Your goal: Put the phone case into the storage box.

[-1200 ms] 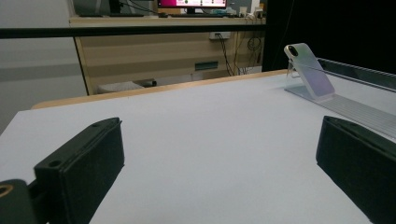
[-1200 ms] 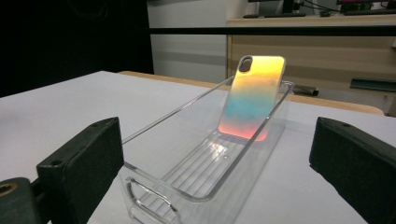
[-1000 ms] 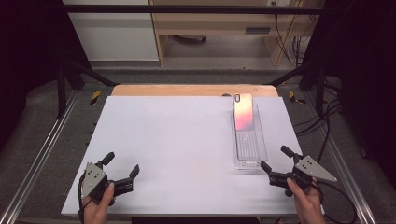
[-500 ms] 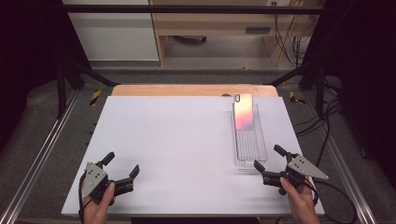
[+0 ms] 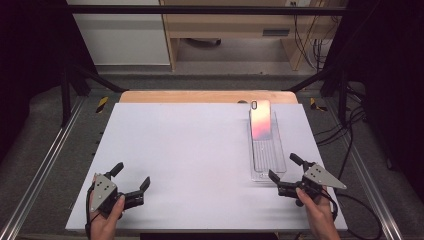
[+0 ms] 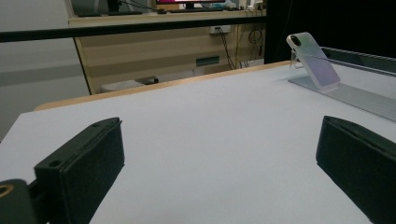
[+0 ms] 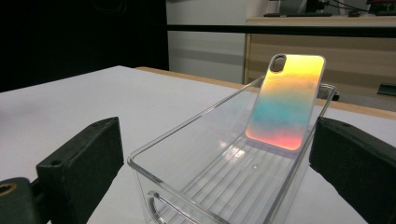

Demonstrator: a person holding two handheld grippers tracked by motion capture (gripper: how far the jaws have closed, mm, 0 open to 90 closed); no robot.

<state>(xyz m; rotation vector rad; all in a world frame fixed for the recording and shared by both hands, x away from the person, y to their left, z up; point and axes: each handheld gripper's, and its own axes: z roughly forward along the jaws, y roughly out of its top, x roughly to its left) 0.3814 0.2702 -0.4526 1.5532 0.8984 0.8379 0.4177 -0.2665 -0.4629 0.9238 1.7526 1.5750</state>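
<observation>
While tongs (image 5: 286, 171) gape, tray (image 5: 278, 167) ahead

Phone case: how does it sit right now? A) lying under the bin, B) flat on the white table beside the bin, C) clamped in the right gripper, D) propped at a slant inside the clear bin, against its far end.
D: the phone case leans tilted inside the clear bin, its top against the far end wall, apart from the open right gripper.
</observation>
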